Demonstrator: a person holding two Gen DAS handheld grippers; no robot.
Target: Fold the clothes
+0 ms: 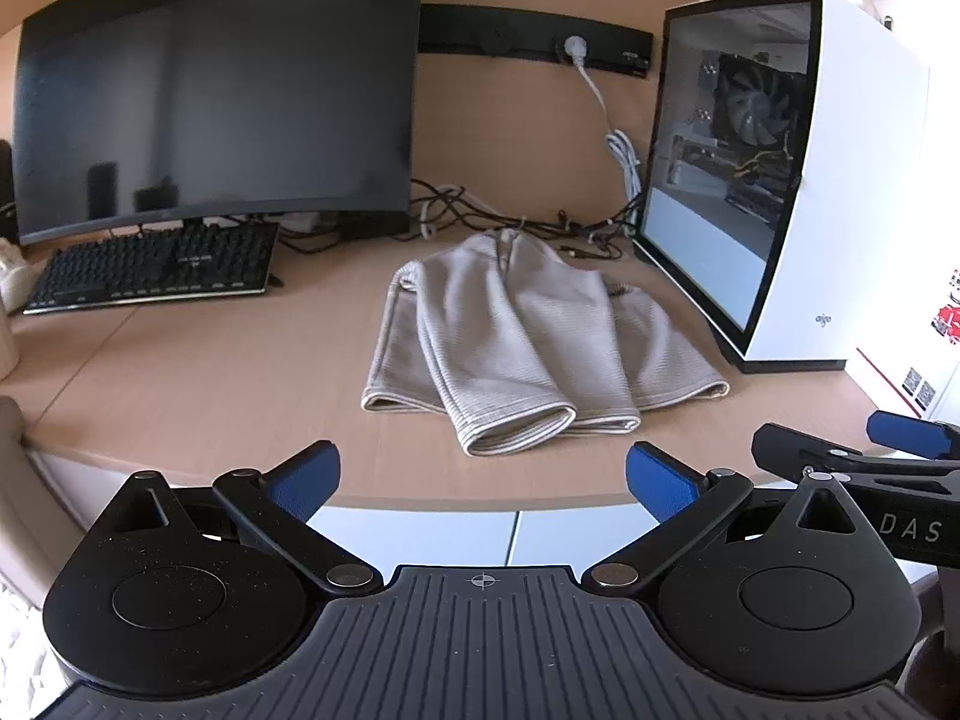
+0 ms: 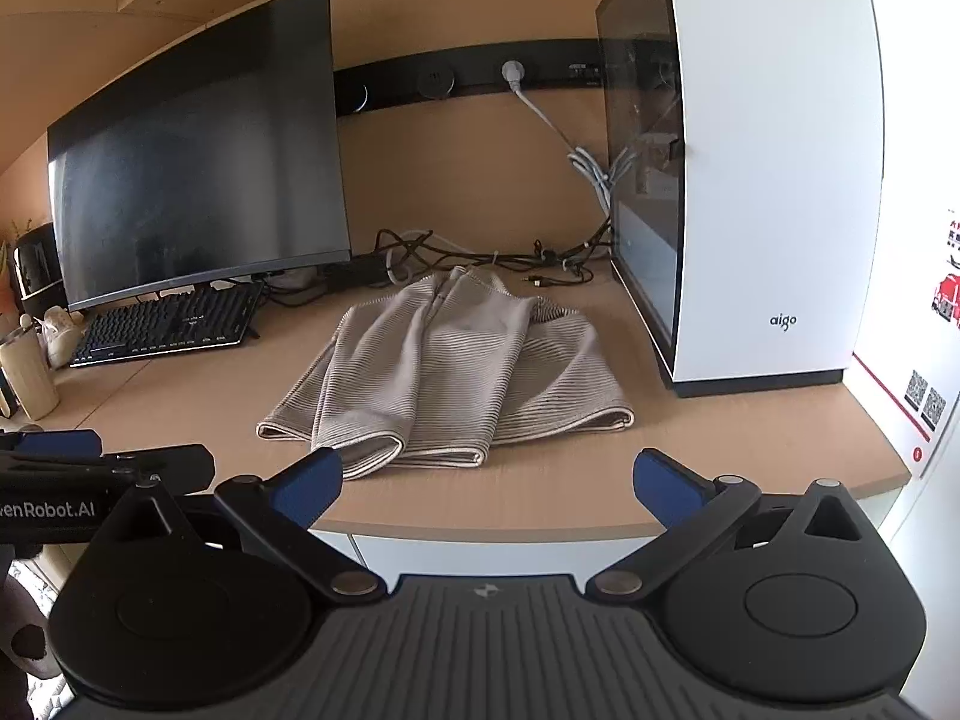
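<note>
Far left on the counter [image 1: 180, 372] sits the keyboard [image 1: 156, 267], tucked under the dark monitor [image 1: 216, 90], both pushed back, which leaves the middle bare for laundry work.

My left gripper [image 1: 480, 483] hangs off the near counter edge w/ its blue pads spread wide, nothing btwn them. It's aimed straight at the garment, prob. so either hem is within reach.

Centre: the beige ribbed garment [image 1: 522, 336] lies on the counter, btwn monitor and PC case [image 1: 798, 180], near the front edge. It's bunched, not flat: one tube-like part is draped diagonally over the rest, and hems [image 2: 372, 450] point toward me (could be shorts or a sleeved top, can't say which). This fits a piece only loosely gathered and waiting to be squared, or one partway through its folds; I can't settle that from here.

My right gripper [image 2: 489, 483] is likewise spread and empty, level w/ the left one, just short of the counter; its tip pokes into the left view's edge.

Behind the garment, a cable tangle [image 2: 480, 255] runs to the wall socket. The garment's far end is foreshortened, so its waistband or collar is hard to read. The case hides the counter's right rear corner.
</note>
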